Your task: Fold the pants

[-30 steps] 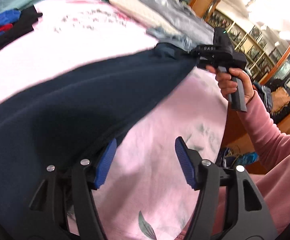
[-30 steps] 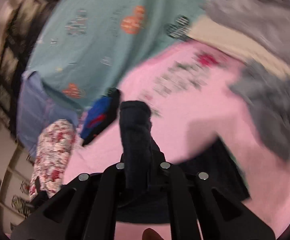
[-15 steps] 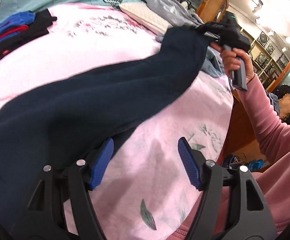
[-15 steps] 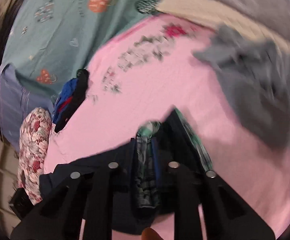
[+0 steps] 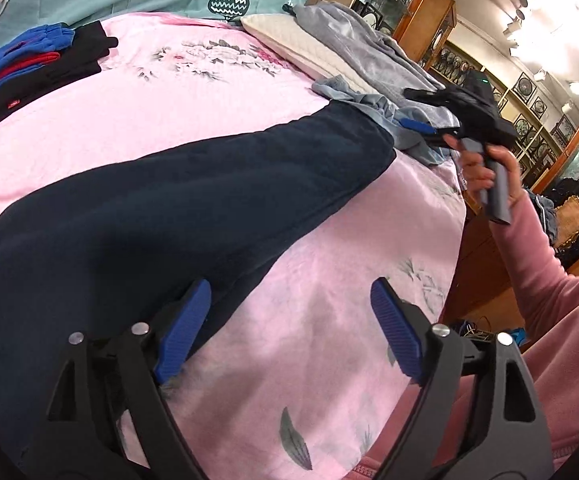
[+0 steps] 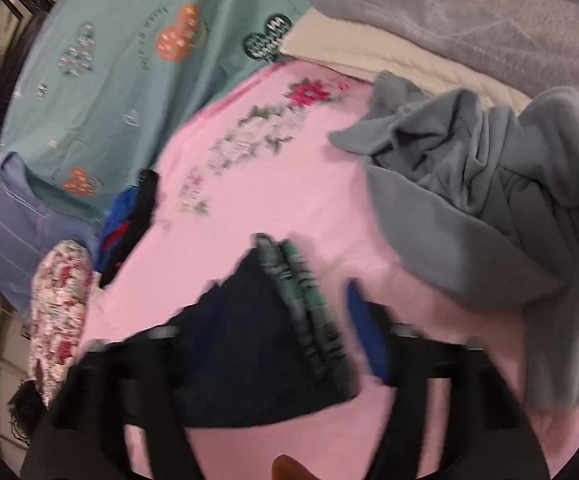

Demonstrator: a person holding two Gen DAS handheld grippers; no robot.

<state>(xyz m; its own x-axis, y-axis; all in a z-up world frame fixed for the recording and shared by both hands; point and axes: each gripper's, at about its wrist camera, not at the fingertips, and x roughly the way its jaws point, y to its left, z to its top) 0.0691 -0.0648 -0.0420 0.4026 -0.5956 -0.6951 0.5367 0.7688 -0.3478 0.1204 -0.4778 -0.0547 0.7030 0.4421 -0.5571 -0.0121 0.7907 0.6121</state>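
1. Lying flat across pink bedsheet point(image 5: 217, 92): navy pants point(image 5: 177, 204), spread for folding.
2. Opening, releasing hem: right gripper point(image 6: 285, 332), nothing clamped.
3. Opening beside waist edge, empty: left gripper point(image 5: 289, 328).

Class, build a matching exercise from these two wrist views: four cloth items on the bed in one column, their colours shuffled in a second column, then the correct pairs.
Column 1
1. pants
2. bedsheet
3. crumpled garment
4. heart-print cover

Column 2
A. teal
B. pink with flowers
C. dark navy
D. grey-blue

Pairs: 1-C, 2-B, 3-D, 4-A
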